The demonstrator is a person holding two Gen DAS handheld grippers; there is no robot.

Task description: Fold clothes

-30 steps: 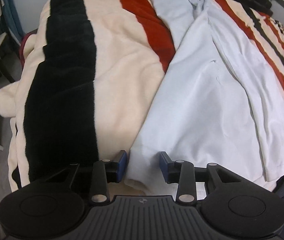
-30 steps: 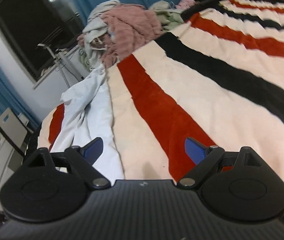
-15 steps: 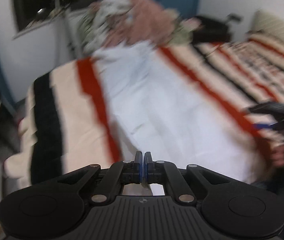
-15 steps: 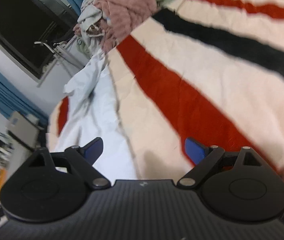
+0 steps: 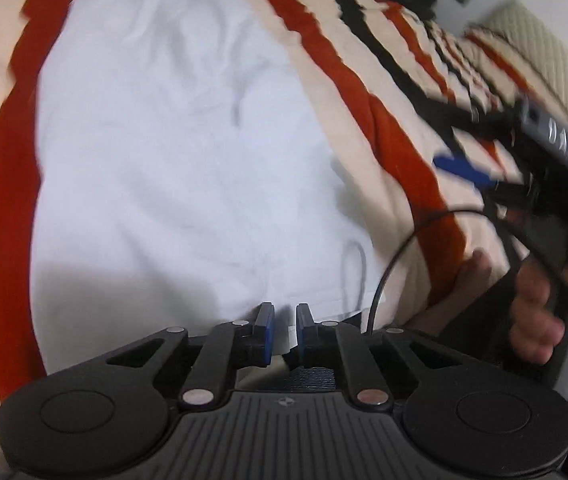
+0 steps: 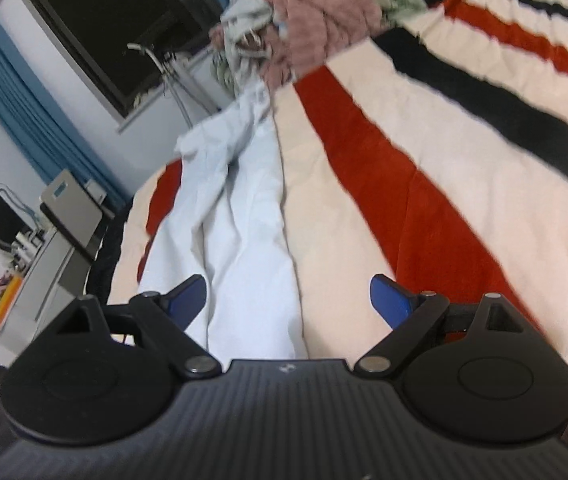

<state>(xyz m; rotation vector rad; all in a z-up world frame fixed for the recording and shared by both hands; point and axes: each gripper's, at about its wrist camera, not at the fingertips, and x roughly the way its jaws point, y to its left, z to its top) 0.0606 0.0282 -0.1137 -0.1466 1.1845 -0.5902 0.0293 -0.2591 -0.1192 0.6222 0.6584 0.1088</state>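
Plainly, the pale blue garment (image 5: pixel 188 168) lay spread lengthwise on the striped blanket (image 6: pixel 423 184) of the bed, its near hem at the bed's near edge and its far end bunched toward the pile of clothes (image 6: pixel 303 16) at the far corner. My left gripper (image 5: pixel 284 330) sat right at that near hem with its blue pads close together, a narrow gap between them; a bit of pale cloth showed in the gap, but I could not tell whether I was pinching it or merely standing over it. My right gripper (image 6: pixel 287 300) hung wide apart over the garment's right border, holding nothing. I judged the cloth thin, light and limp, likely a smooth woven thing that would sag and slide on itself, so a single-point hold would only let it droop. The fleecy blanket beneath looked grippy enough to drag at it. The best holds, to my mind, were the two near hem corners, pinched through the doubled hem.
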